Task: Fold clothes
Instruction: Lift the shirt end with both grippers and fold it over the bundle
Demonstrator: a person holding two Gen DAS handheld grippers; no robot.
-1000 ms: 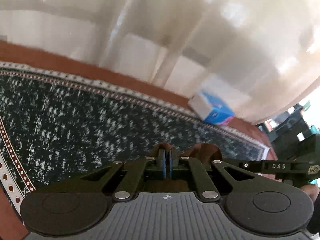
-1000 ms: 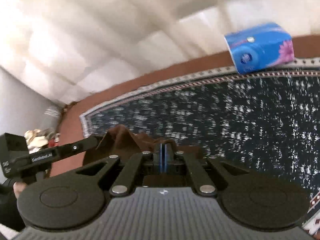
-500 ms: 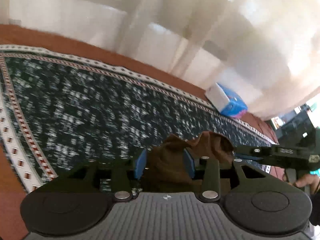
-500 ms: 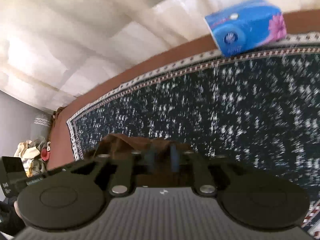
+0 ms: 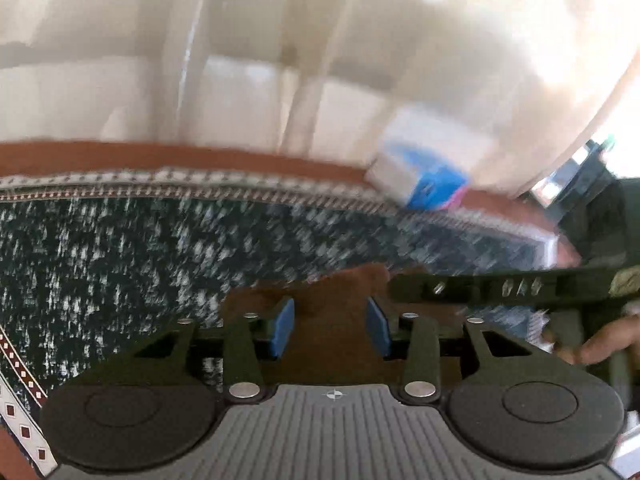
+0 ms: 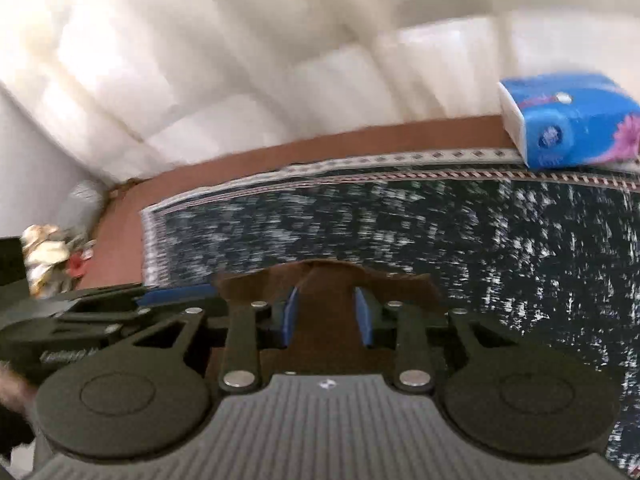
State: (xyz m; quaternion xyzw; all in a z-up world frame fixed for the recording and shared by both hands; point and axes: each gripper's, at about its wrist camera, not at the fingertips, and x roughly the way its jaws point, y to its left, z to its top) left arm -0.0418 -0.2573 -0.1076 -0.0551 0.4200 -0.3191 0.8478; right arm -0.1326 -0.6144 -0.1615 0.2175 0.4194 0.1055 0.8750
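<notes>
Left fingers: spread apart, crumpled brown cloth garment lying loose between.
Right fingers: parted too, same garment between.

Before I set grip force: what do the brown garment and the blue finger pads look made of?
Brown garment: soft matte woven or knit fabric, judging by its limp, crumpled edges; blur hides the weave. Finger pads: blue, matte, apparently foam or rubber, slab-shaped on black fingers, probably plastic. Both the left gripper and right gripper are open.
</notes>
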